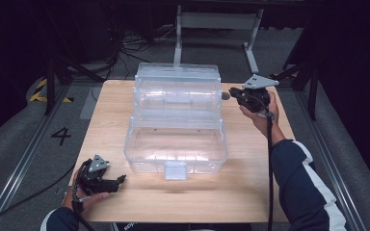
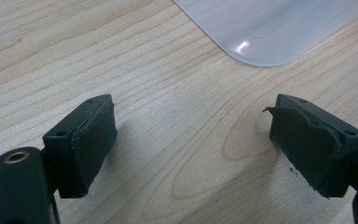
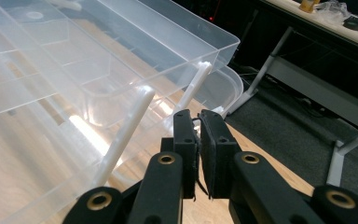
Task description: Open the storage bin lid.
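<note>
A clear plastic tiered box (image 1: 176,161) stands open in the middle of the wooden table (image 1: 111,110), its upper trays (image 1: 177,91) swung up and back. My left gripper (image 1: 121,179) lies low at the table's near left corner, pointing right toward the box. In the left gripper view my left gripper (image 2: 191,112) is open over bare wood with nothing between the pads, and a corner of the box (image 2: 270,28) lies ahead. My right gripper (image 1: 226,95) sits at the right end of the upper trays. In the right gripper view my right gripper (image 3: 197,115) is shut on nothing, right beside a white link arm (image 3: 126,135) and the tray rim (image 3: 214,51).
A latch tab (image 1: 175,170) juts from the box's front wall. The right gripper's cable (image 1: 270,168) hangs along the forearm. A metal stand (image 1: 217,21) is behind the table, and floor rails run along both sides. A "4" (image 1: 61,135) is marked on the floor at left.
</note>
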Demonstrator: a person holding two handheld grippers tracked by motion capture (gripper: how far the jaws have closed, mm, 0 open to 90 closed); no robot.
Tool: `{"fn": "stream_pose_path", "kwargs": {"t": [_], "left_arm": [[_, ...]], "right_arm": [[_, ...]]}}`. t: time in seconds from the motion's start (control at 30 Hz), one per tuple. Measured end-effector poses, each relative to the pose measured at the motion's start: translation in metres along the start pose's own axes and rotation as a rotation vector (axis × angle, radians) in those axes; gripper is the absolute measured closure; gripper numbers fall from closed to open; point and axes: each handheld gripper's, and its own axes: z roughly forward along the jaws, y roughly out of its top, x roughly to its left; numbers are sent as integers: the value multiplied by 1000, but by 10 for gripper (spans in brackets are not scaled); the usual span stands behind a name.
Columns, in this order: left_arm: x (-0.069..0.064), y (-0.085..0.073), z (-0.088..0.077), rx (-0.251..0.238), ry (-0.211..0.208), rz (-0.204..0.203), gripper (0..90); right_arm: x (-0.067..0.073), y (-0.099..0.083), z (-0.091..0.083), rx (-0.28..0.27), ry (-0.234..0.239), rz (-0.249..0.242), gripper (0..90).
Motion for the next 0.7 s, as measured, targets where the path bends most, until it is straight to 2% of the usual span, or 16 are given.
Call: {"fn": "stream_pose_path", "kwargs": {"t": [0.27,0.7], "left_arm": [[0,0,0,1,1,1,151],[0,0,0,1,2,2,151]], "right_arm": [[3,-10,-11,5,12,-9,840],[12,-26,-37,26,37,-61,801]]}}
